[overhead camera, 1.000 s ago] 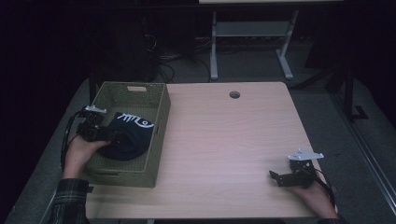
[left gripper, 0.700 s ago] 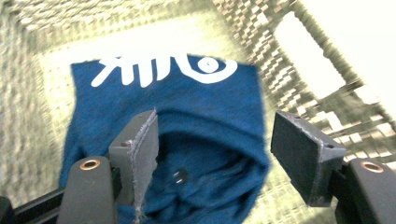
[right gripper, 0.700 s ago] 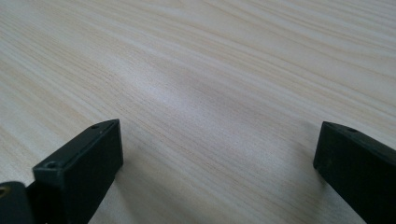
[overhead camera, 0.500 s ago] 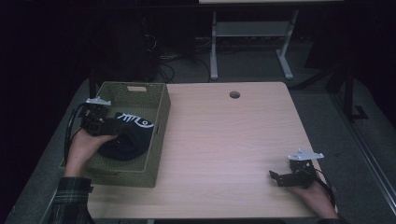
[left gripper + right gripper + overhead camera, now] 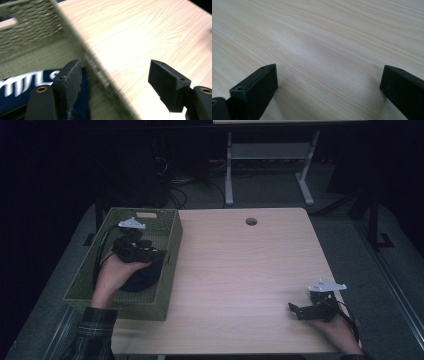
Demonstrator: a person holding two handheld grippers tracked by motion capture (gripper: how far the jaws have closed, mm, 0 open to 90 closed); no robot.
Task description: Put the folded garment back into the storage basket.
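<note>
A dark navy garment (image 5: 142, 279) with white print (image 5: 25, 83) lies in the green woven basket (image 5: 135, 307) at the table's left edge. My left gripper (image 5: 156, 254) hangs above the garment, pointing toward the basket's right wall (image 5: 75, 42). Its jaws (image 5: 115, 75) have just been opening and stand apart with nothing between them. The left pad (image 5: 71, 80) is over the cloth without touching it. My right gripper (image 5: 296, 311) rests low at the table's front right, open over bare wood (image 5: 324, 37), with nothing between its pads (image 5: 259, 85).
The light wooden table (image 5: 250, 270) has a round cable hole (image 5: 251, 221) near its far edge. Behind the table a white metal stand (image 5: 265, 155) and cables on a dark floor. The basket overhangs the table's left side.
My left hand has risen and moved right over the basket, away from the garment, which stays in the basket. The right hand has not moved.
</note>
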